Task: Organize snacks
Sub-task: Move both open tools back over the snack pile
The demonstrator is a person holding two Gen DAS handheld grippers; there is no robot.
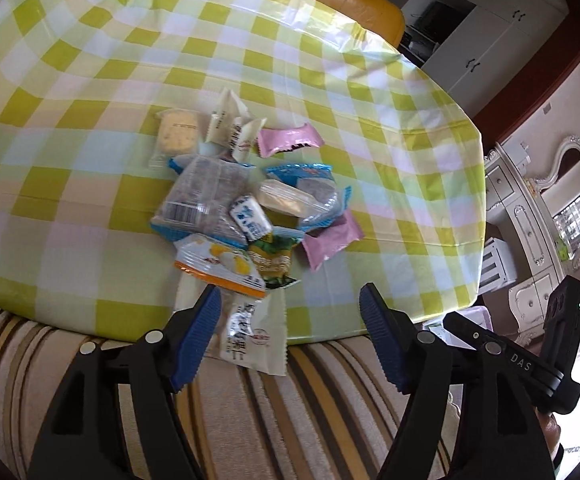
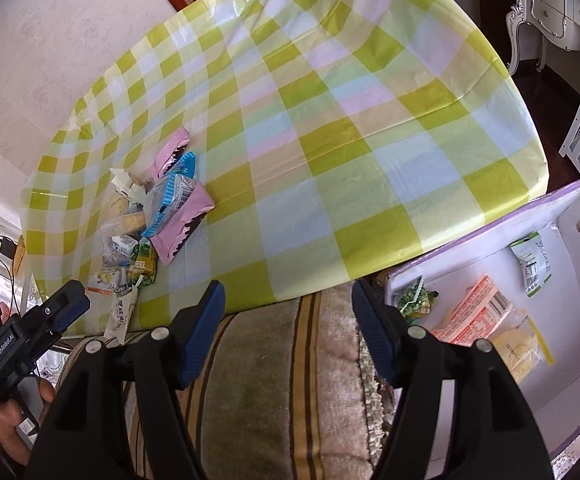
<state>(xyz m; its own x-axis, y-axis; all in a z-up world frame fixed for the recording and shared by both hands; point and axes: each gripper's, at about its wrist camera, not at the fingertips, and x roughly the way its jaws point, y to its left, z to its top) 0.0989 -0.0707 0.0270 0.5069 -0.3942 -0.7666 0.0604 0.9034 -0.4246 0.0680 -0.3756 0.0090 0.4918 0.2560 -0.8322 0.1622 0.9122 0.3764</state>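
Blue-padded fingers of the left gripper (image 1: 290, 312) and right gripper (image 2: 288, 310) stand spread, pinching nothing, above a striped cushion (image 2: 274, 392). Beside the bench (image 2: 330, 120), a white box with lilac trim (image 2: 490, 208) holds five snack packets: two green, one orange, one yellow, one white-and-green. On the checked cloth, a pile of snacks (image 1: 246, 208) lies jumbled; one white packet (image 1: 250, 332) overhangs the near edge, lengthwise toward the camera.

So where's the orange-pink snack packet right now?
In the right wrist view the orange-pink packet lies inside the white box at lower right, off the table's edge, between a green packet and a yellow one.
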